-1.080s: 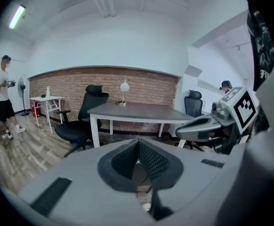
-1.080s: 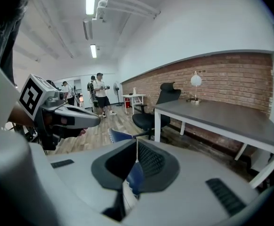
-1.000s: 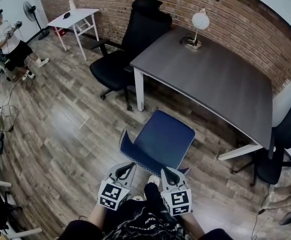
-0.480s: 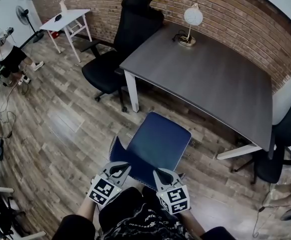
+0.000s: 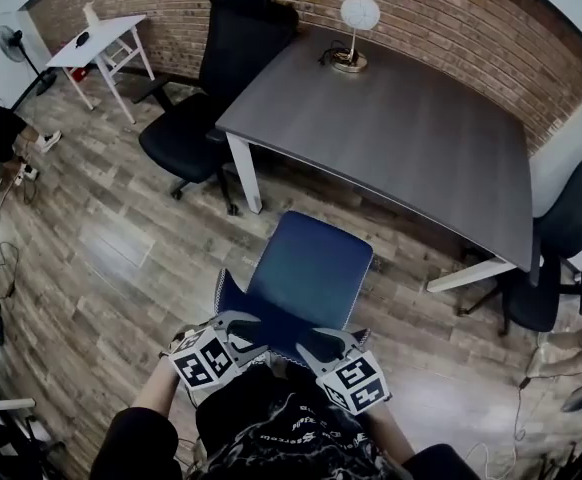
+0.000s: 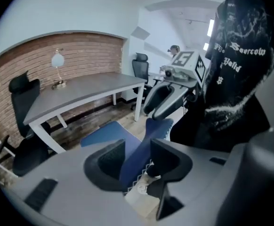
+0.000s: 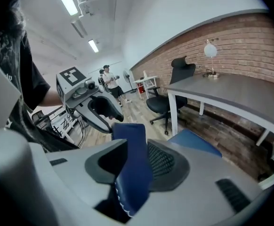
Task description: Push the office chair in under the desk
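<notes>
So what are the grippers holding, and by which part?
Nothing is gripped yet. The left gripper and right gripper have just been opening; each straddles the top edge of the blue chair's backrest, not squeezing it.

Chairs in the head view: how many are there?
3. A blue chair in front of the desk; a black high-backed chair at the desk's left end; another black chair at the picture's right edge. More may be hidden off-frame.

free: floor (image 5: 281, 203) between blue chair (image 5: 306, 273) and desk (image 5: 401, 128) | obstacle: desk leg (image 5: 243, 173)
</notes>
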Demonstrator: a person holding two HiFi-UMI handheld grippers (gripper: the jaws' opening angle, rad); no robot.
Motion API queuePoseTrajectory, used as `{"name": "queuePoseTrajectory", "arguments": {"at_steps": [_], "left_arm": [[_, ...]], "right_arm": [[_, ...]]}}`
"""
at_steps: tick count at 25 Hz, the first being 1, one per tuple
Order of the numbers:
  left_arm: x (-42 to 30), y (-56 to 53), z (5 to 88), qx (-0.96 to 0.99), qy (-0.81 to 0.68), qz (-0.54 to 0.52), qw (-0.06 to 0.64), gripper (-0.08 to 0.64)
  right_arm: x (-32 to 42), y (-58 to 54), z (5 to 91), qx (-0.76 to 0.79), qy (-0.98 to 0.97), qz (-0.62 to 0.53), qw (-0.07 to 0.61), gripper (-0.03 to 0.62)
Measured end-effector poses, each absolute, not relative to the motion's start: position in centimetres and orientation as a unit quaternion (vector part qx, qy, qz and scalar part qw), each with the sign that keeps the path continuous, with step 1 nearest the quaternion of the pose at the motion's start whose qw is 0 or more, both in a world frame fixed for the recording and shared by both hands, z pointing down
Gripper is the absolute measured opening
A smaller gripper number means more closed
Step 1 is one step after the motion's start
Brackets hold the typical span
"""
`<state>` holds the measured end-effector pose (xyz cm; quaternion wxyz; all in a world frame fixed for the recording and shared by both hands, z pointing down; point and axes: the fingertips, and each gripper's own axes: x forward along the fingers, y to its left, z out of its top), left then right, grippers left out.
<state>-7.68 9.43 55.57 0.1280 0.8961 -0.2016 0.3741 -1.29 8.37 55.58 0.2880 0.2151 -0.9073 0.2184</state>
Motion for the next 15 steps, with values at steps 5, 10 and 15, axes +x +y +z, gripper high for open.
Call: {"name": "queuePoseTrajectory", "arguments": {"at_steps": [5,10,15], "left_arm": [[-7.8,9.5,56.6,0.893,-0.137,0.418,0.099,0.22],[-7.5,10.1,57.2,0.891,-0.078,0.437,0.098,0.225],[-7.1,10.9,58.1,0.886,-0.032,0.453,0.092,0.225]], "right_arm": [[-1.7,9.8,56.4,0.195,-0.9,0.208,0.33,0.175],[-2.3,11.2,56.8,0.176,-0.894,0.194,0.363,0.19],[-2.5,12.2,58.3,0.157,-0.882,0.179,0.407,0.193]]}}
